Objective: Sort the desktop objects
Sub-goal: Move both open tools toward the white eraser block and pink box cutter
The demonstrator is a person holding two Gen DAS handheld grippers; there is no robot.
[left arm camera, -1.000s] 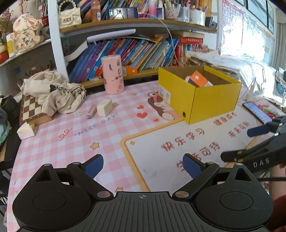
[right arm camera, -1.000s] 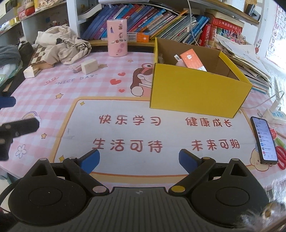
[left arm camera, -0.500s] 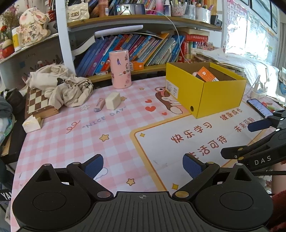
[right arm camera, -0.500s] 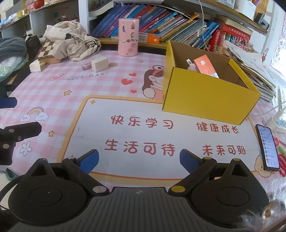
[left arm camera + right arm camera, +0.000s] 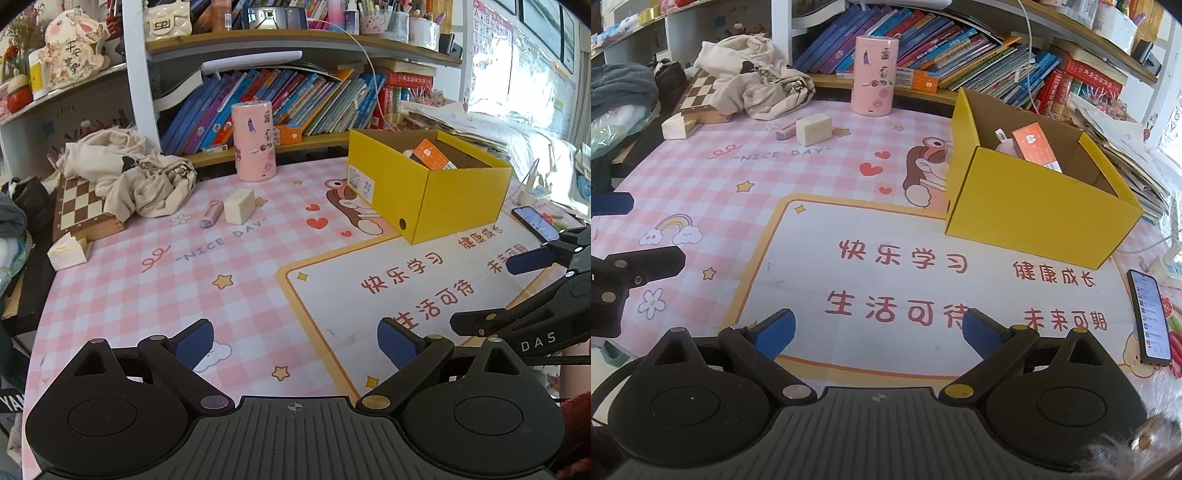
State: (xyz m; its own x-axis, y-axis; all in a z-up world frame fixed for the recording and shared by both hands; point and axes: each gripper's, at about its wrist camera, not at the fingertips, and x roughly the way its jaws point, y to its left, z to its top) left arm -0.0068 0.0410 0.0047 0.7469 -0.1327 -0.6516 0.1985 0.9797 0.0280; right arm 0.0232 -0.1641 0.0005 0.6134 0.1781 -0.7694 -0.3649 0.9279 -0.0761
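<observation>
A yellow cardboard box (image 5: 454,201) (image 5: 1034,206) stands on the pink desk mat and holds an orange packet (image 5: 431,155) (image 5: 1036,146). A cream block (image 5: 239,206) (image 5: 813,128) and a small pink tube (image 5: 211,213) (image 5: 786,130) lie far back on the mat, in front of a pink cylinder (image 5: 253,141) (image 5: 874,75). A pale wedge (image 5: 67,251) (image 5: 675,126) lies at the left by a chessboard (image 5: 79,206). My left gripper (image 5: 295,343) is open and empty above the near mat. My right gripper (image 5: 879,332) is open and empty, near the front edge.
A crumpled beige cloth (image 5: 129,173) (image 5: 753,77) covers part of the chessboard. A phone (image 5: 535,223) (image 5: 1150,317) lies at the right edge. Bookshelves with books (image 5: 280,103) close off the back. Stacked papers (image 5: 1115,147) sit behind the box.
Both grippers have drawn back toward the near edge, so the box and the far objects look smaller and farther. Both stay open and empty.
</observation>
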